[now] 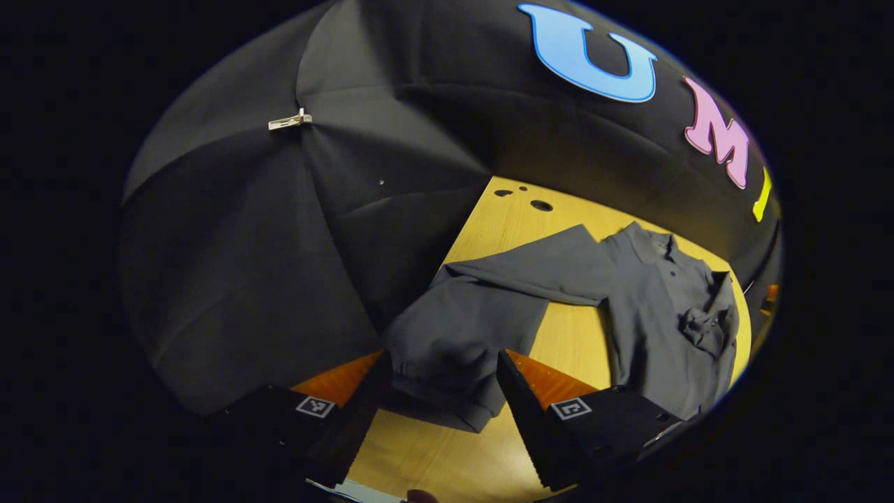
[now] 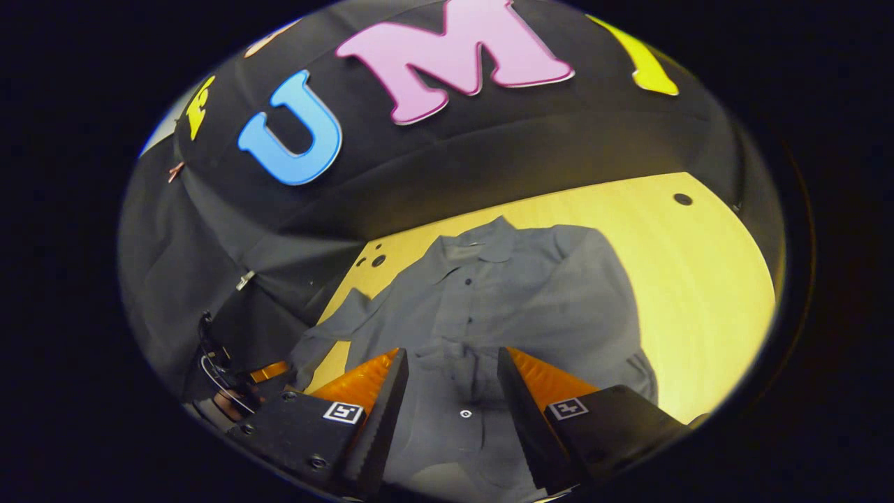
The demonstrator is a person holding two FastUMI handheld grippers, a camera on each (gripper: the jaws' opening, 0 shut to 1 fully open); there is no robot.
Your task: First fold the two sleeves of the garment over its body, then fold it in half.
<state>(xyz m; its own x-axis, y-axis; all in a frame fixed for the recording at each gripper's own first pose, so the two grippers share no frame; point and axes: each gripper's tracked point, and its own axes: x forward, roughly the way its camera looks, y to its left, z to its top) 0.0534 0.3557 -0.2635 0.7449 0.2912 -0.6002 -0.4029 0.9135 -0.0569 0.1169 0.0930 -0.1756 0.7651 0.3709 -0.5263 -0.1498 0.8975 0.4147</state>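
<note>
A grey long-sleeved shirt [image 1: 649, 307] lies face up on the wooden table [image 1: 489, 447], collar [image 1: 656, 244] toward the booth wall. One sleeve [image 1: 531, 269] stretches out sideways from the body. Its cuff end [image 1: 447, 363] lies between the fingers of my left gripper [image 1: 447, 412], which is open. The other sleeve's cuff [image 1: 705, 325] rests bunched on the shirt's chest. In the right gripper view the shirt [image 2: 489, 300] spreads below my right gripper [image 2: 447, 412], which hangs open over the button placket [image 2: 466, 349]. The left gripper [image 2: 269, 374] shows at the outstretched sleeve's end [image 2: 328, 335].
Black cloth wall [image 1: 279, 244] closes in the table's far side, with a metal clip [image 1: 290, 121] on it. Small holes [image 1: 541, 205] mark the tabletop near the wall. Bare wood [image 2: 698, 293] lies beside the shirt in the right gripper view.
</note>
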